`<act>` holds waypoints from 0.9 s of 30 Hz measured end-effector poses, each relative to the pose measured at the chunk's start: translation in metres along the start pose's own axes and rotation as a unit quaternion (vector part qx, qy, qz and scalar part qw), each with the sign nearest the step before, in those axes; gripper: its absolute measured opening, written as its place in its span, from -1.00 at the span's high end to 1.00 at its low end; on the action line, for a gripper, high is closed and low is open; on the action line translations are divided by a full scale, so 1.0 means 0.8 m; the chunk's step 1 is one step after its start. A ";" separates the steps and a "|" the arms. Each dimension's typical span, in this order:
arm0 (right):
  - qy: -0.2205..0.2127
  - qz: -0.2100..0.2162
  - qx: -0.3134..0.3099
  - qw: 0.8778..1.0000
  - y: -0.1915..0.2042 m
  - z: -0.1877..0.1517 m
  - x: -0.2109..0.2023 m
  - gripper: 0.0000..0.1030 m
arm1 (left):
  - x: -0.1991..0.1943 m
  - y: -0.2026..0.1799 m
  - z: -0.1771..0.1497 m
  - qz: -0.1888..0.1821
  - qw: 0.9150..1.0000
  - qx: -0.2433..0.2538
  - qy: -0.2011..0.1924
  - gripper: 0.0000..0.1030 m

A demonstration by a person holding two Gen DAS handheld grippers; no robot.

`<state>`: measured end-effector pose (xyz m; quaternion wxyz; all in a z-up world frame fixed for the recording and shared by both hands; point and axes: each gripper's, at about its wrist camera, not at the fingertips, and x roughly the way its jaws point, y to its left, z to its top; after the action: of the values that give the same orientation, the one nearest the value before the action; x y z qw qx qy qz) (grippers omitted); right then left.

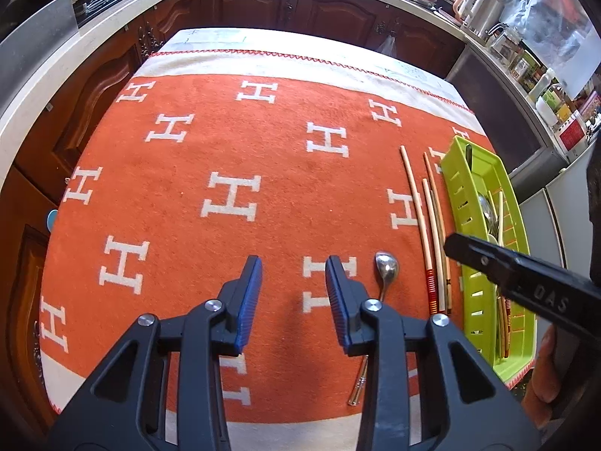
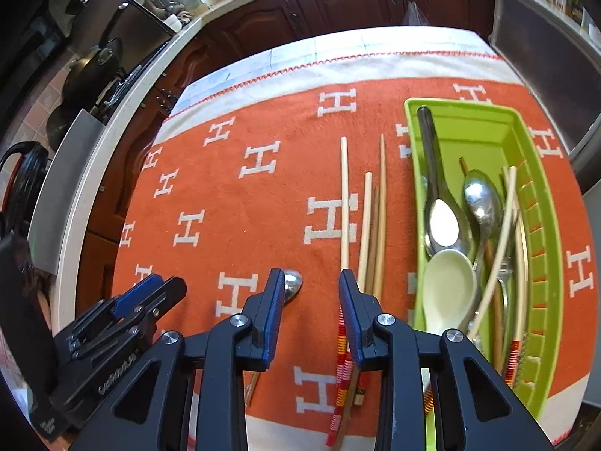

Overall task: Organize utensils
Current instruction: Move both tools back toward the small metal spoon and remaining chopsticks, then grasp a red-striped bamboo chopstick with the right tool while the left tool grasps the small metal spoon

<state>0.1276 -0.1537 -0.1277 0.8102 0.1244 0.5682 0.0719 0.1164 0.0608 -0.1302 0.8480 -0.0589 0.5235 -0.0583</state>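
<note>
Hovering over an orange cloth patterned with white H's [image 1: 229, 199], two hand-held grippers stand with their jaws released and nothing between them, midway through a job of sorting utensils into a green tray [image 2: 484, 120] at the right side of the table [image 1: 210, 39].

The left gripper [image 1: 293, 267] hangs above bare cloth just left of a metal spoon [image 1: 387, 267], which lies alone with its bowl pointing away. The right gripper [image 2: 311, 282] hangs between that spoon's bowl and a loose bundle of wooden chopsticks [image 2: 370, 218] lying side by side just left of the tray, their striped red-and-yellow ends nearest the camera. Already in the tray: two metal spoons, a white ceramic spoon [image 2: 449, 278], a dark-handled utensil, more chopsticks and what looks like a fork.

The risks ahead appear plain. Both tools sit close to the same spoon, so a reach by each at once could knock them together. The spoon lies flat on soft cloth, so blue pads [image 1: 251, 300] closing on it may pinch the fabric as well, or skid off the smooth metal. The chopsticks lie touching, so a grab at one could take two or roll the others. The tray looks crowded, with one pale chopstick lying crossed over the rest; anything dropped in carelessly may land across it and stick out over the rim.
</note>
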 end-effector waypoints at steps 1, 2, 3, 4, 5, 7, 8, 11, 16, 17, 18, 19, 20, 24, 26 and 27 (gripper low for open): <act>0.000 0.000 0.001 1.000 0.001 0.003 0.005 0.42 | 0.002 0.001 -0.001 0.000 1.000 0.001 0.000 0.39; -0.001 -0.004 0.001 1.000 0.002 0.006 0.009 0.42 | 0.003 0.002 -0.002 0.000 1.000 0.002 0.001 0.39; -0.003 -0.009 0.001 1.000 0.004 0.010 0.014 0.42 | 0.005 0.002 -0.003 -0.001 1.000 0.004 0.003 0.39; -0.004 -0.011 0.001 1.000 0.005 0.013 0.018 0.43 | 0.007 0.002 -0.005 -0.002 1.000 0.006 0.005 0.39; -0.005 -0.015 0.001 1.000 0.007 0.017 0.023 0.45 | 0.009 0.002 -0.007 -0.003 1.000 0.008 0.008 0.39; -0.002 -0.027 0.004 1.000 0.007 0.025 0.036 0.53 | 0.014 0.001 -0.010 -0.006 1.000 0.010 0.013 0.39; 0.002 -0.030 0.007 1.000 0.006 0.028 0.042 0.53 | 0.016 0.000 -0.011 -0.008 1.000 0.012 0.015 0.39; 0.014 -0.049 0.012 0.999 0.002 0.038 0.061 0.54 | 0.022 -0.003 -0.014 -0.011 1.000 0.016 0.020 0.39; 0.037 -0.076 0.014 0.996 -0.004 0.044 0.083 0.58 | 0.028 -0.005 -0.017 -0.018 0.999 0.017 0.024 0.39; 0.038 -0.085 0.012 0.996 -0.003 0.046 0.086 0.58 | 0.028 -0.004 -0.017 -0.019 0.999 0.017 0.025 0.39; 0.040 -0.091 0.012 0.995 -0.001 0.047 0.089 0.58 | 0.030 -0.003 -0.018 -0.021 0.999 0.016 0.026 0.39; 0.043 -0.098 0.009 0.994 0.000 0.048 0.092 0.58 | 0.030 -0.002 -0.018 -0.022 0.999 0.015 0.027 0.39; 0.046 -0.106 0.005 0.993 0.003 0.048 0.095 0.58 | 0.031 -0.002 -0.018 -0.023 0.999 0.015 0.029 0.39; 0.061 -0.124 0.000 0.990 0.011 0.049 0.107 0.58 | 0.032 0.001 -0.020 -0.025 0.999 0.013 0.028 0.39; 0.064 -0.131 -0.003 0.989 0.015 0.051 0.109 0.58 | 0.031 0.003 -0.020 -0.026 0.999 0.012 0.028 0.39; 0.062 -0.135 -0.006 0.989 0.017 0.051 0.110 0.59 | 0.031 0.003 -0.020 -0.028 0.999 0.011 0.028 0.39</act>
<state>0.1963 -0.1227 -0.1903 0.7762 0.0372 0.6288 -0.0268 0.1134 0.0588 -0.1594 0.8318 -0.0628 0.5443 -0.0892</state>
